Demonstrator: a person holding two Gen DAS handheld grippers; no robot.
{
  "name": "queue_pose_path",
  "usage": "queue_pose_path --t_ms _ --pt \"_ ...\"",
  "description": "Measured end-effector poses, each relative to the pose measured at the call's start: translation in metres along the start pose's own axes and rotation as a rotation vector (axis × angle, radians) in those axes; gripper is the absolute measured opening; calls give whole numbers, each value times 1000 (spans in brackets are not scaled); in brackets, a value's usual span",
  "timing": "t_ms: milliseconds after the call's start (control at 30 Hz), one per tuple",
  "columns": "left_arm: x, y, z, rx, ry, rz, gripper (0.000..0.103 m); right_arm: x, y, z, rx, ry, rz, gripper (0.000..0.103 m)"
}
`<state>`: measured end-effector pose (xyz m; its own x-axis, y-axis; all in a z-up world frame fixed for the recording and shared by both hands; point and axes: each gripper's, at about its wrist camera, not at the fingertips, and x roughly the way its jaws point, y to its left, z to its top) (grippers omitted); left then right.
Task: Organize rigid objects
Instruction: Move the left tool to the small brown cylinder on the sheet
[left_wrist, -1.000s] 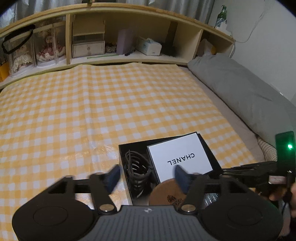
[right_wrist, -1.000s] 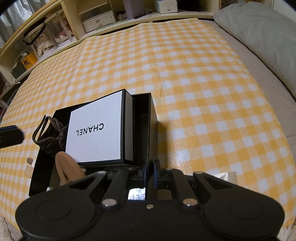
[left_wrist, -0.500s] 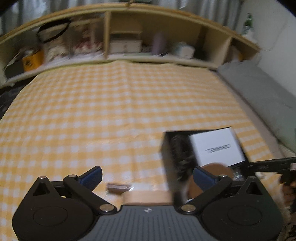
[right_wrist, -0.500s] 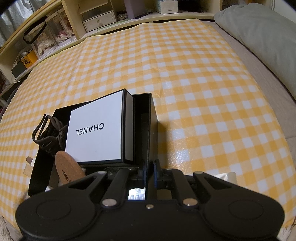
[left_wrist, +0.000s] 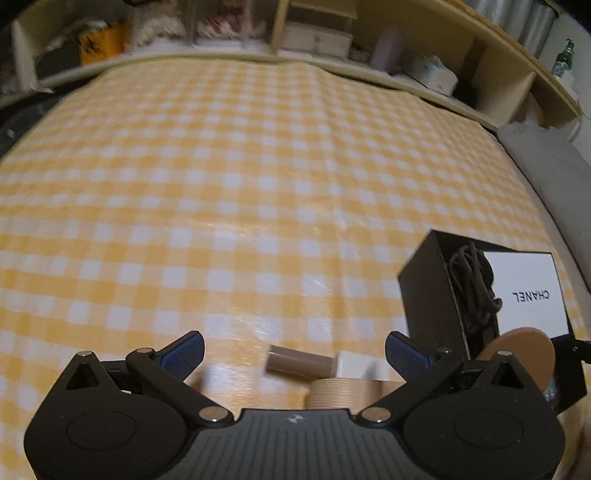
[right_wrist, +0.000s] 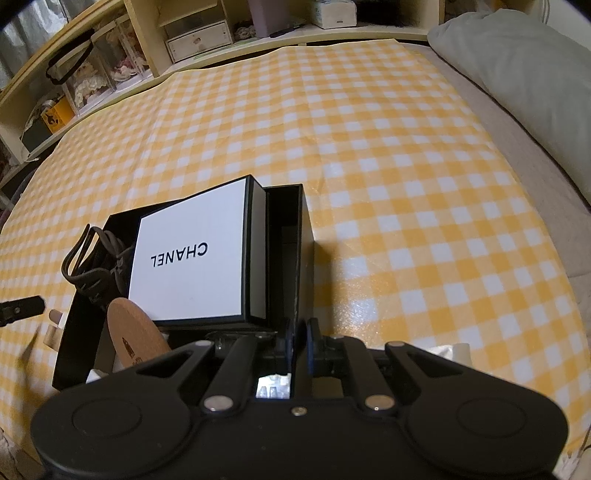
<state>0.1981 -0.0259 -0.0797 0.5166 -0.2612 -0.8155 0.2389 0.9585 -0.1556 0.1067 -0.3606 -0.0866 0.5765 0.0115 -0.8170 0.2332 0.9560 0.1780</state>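
Note:
A black open box (right_wrist: 295, 240) (left_wrist: 430, 291) sits on the yellow checked cloth. It holds a white CHANEL box (right_wrist: 192, 254) (left_wrist: 524, 293), a dark hair claw (right_wrist: 92, 262) (left_wrist: 474, 280) and a round cork coaster (right_wrist: 133, 332) (left_wrist: 521, 350). My right gripper (right_wrist: 300, 338) is shut on the black box's near right wall. My left gripper (left_wrist: 293, 350) is wide open and empty, left of the box, just above a small brown tube (left_wrist: 299, 362) and a wooden ribbed piece (left_wrist: 343, 391) lying on the cloth.
A wooden shelf unit (left_wrist: 332, 33) with drawers, boxes and dolls runs along the far edge. A grey pillow (right_wrist: 524, 70) lies at the right. A white object (right_wrist: 454, 349) lies near my right gripper.
My left gripper has swung left, away from over the black box, and opened wider; the tube and wooden piece now lie in front of it. The right gripper keeps its hold, unmoved.

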Motion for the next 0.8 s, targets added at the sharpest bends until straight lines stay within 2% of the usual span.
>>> queue_pose_path --t_ms 133,233,300,367,433,500,600,633,800 --pt "12 -4 0 -22 46 -29 85 1 1 0 -2 1 -1 8" --pt "20 0 0 -91 76 -19 78 1 1 0 -3 0 -2 8" --pt "24 12 -2 -187 96 -29 74 1 1 0 -4 1 -3 8" --pt "25 22 -2 -276 90 -41 67 1 1 0 -2 1 -2 8" --pt "23 32 -1 -377 78 -66 53 1 1 0 -4 1 -3 8" --pt "26 41 -4 -482 85 -95 45 3 2 0 -7 1 -4 8" --pt "26 42 -5 -528 95 -96 31 4 3 0 -8 1 -6 8" --pt "27 42 -5 -541 112 -101 29 4 3 0 -8 1 -6 8" --pt "28 38 -7 -598 149 -104 30 4 3 0 -9 0 -7 8"
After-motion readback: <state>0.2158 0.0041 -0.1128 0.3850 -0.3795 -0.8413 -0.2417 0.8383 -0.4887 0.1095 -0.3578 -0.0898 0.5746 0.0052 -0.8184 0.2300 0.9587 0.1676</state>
